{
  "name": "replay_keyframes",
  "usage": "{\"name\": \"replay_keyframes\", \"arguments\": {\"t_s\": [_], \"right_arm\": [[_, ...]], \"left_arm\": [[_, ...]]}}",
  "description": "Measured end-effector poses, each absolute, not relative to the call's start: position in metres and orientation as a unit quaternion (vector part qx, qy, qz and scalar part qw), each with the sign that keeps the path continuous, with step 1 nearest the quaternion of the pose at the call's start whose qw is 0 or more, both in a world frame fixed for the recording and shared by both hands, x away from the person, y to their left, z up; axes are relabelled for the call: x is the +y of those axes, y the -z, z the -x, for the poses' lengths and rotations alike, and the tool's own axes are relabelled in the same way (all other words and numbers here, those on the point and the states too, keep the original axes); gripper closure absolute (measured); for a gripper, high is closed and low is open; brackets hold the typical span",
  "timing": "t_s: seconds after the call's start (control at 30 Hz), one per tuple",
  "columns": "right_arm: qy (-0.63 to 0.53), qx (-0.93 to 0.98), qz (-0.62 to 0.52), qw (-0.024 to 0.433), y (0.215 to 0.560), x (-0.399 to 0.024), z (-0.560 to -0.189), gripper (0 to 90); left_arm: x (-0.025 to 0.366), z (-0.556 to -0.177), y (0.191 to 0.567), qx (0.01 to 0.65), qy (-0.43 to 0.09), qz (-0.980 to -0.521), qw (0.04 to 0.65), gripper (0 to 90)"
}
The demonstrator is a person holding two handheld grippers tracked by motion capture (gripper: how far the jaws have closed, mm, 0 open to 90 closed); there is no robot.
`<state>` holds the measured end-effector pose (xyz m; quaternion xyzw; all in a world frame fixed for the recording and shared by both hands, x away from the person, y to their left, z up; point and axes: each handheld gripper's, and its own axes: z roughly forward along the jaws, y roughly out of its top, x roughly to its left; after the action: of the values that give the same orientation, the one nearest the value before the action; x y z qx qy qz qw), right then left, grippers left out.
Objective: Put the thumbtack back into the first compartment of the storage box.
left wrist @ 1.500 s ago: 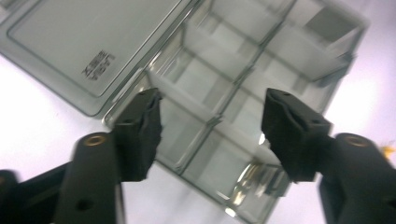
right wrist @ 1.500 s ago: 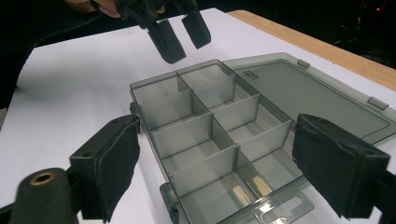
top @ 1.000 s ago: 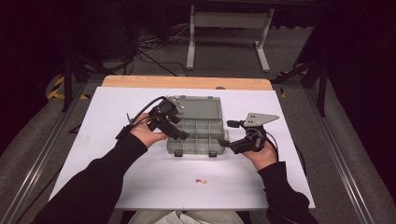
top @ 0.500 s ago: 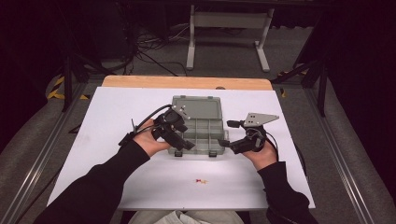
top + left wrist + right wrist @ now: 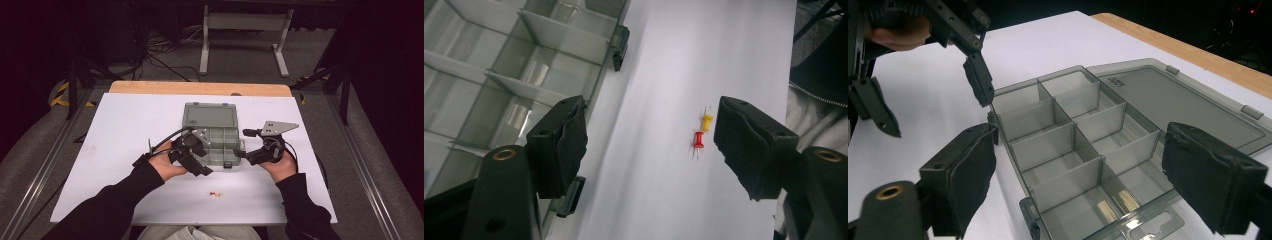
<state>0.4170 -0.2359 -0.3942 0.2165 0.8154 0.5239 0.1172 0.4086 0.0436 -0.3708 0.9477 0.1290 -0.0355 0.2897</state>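
An open grey compartment box lies mid-table, its lid flat behind it. A red pushpin and a yellow pushpin lie together on the white sheet in front of the box, also in the high view. My left gripper hangs at the box's front left corner, open. Its jaws have just been closing with nothing between them; in its own view the pins lie beyond the jaws. My right gripper stands open at the box's front right; in its own view the compartments show empty.
The white sheet covers the table, with a wooden edge at the far side. Metal rails run along both sides. A stand and cables sit on the floor beyond the table. In the right gripper view the left gripper hangs over the box's far corner.
My left hand and gripper have moved toward the person and slightly right, from over the box's left side to its front left corner. The right gripper has kept still.
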Motion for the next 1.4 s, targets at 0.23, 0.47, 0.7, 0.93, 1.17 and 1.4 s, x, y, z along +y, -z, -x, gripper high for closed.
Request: {"name": "replay_keyframes", "arguments": {"t_s": [0.23, 0.47, 0.7, 0.93, 1.17, 1.4], "right_arm": [[-0.523, 0.816, -0.216, 0.118, 0.394, -0.236, -0.417, 14.2], [-0.523, 0.816, -0.216, 0.118, 0.394, -0.236, -0.417, 14.2], [-0.522, 0.816, -0.216, 0.118, 0.394, -0.236, -0.417, 14.1], [-0.522, 0.817, -0.216, 0.117, 0.394, -0.235, -0.417, 14.1], [-0.522, 0.817, -0.216, 0.117, 0.394, -0.235, -0.417, 14.0], [-0.524, 0.816, -0.216, 0.116, 0.394, -0.236, -0.417, 13.8]], "left_arm": [[0.038, -0.4, 0.383, 0.118, 0.044, -0.953, 0.277, 29.9], [0.034, -0.393, 0.397, 0.11, 0.053, -0.955, 0.268, 30.4], [0.027, -0.385, 0.407, 0.096, 0.061, -0.96, 0.257, 32.3], [0.023, -0.379, 0.413, 0.087, 0.063, -0.963, 0.246, 34.1], [0.017, -0.374, 0.42, 0.078, 0.066, -0.967, 0.232, 36.6], [0.011, -0.368, 0.425, 0.072, 0.055, -0.972, 0.215, 42.9]]}}
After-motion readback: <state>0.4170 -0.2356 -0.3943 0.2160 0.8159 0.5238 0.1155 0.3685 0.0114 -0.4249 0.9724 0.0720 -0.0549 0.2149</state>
